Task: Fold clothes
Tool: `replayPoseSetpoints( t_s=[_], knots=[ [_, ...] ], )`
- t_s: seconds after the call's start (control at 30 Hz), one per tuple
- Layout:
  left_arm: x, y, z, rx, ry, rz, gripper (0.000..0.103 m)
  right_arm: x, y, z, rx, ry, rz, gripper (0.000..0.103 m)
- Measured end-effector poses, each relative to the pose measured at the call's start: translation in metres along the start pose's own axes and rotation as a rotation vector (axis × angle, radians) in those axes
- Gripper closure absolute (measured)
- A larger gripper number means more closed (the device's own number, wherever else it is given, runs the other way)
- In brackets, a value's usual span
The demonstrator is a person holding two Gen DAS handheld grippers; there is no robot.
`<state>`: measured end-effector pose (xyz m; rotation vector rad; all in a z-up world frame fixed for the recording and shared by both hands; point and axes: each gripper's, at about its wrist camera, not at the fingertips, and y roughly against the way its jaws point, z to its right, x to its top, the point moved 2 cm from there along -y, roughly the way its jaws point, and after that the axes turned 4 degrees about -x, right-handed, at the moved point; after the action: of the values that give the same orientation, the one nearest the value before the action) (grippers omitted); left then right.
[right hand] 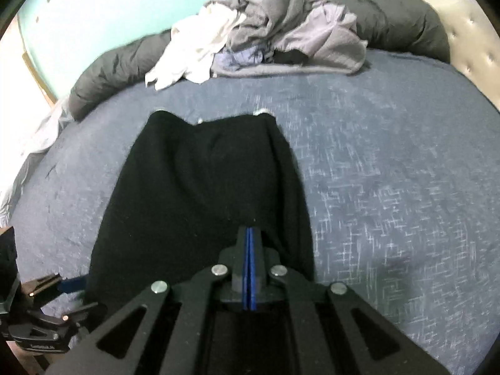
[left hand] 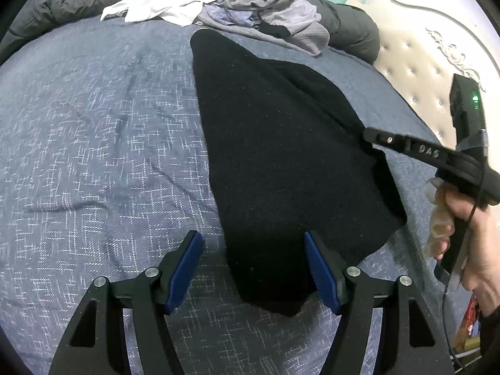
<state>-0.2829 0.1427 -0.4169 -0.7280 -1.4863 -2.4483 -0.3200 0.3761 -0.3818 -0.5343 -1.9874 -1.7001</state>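
In the left wrist view, the black garment [left hand: 281, 156] lay spread flat on the blue bedcover [left hand: 93, 125], running from the near edge of the bed toward the heap of unfolded clothes [left hand: 234, 3] at the far edge. The left gripper [left hand: 253, 268] hovered over the garment's near corner with its blue-padded fingers [left hand: 184, 268] standing wide apart and holding nothing. At the side nearest the padded headboard [left hand: 415, 72], the right gripper [left hand: 370, 134], carried by the person's hand [left hand: 468, 234], met the garment's edge. In the right wrist view, the right gripper [right hand: 249, 234] had its fingers [right hand: 240, 250] pressed fully together over the near part of the black garment [right hand: 203, 187]; whether a thin layer of cloth was pinched between them could not be told. The left gripper [right hand: 72, 293] showed at the garment's near corner. The fabric appeared soft, limp and light, likely to sag and slide when lifted. It would best be taken by a corner or hem at each side, with both edges lifted together to keep the fold square.
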Motion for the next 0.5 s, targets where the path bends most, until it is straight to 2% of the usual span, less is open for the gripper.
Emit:
replayPoseSetpoints(
  t_s=[0.07, 0.13, 0.33, 0.5],
  knots=[
    [0.000, 0.001, 0.001, 0.000, 0.003, -0.002, 0.032, -0.003, -0.011, -0.002, -0.026, 0.037, -0.052, 0.103],
    [0.004, 0.006, 0.001, -0.005, 0.013, 0.007, 0.032, -0.005, -0.015, 0.000, -0.019, 0.034, -0.064, 0.103],
    [0.040, 0.029, -0.017, -0.003, 0.071, 0.066, 0.032, 0.019, 0.004, -0.001, 0.045, 0.015, -0.003, 0.103],
    [0.077, 0.012, -0.033, 0.029, 0.061, 0.056, 0.032, 0.049, -0.002, -0.013, 0.092, 0.048, 0.006, 0.103]
  ],
)
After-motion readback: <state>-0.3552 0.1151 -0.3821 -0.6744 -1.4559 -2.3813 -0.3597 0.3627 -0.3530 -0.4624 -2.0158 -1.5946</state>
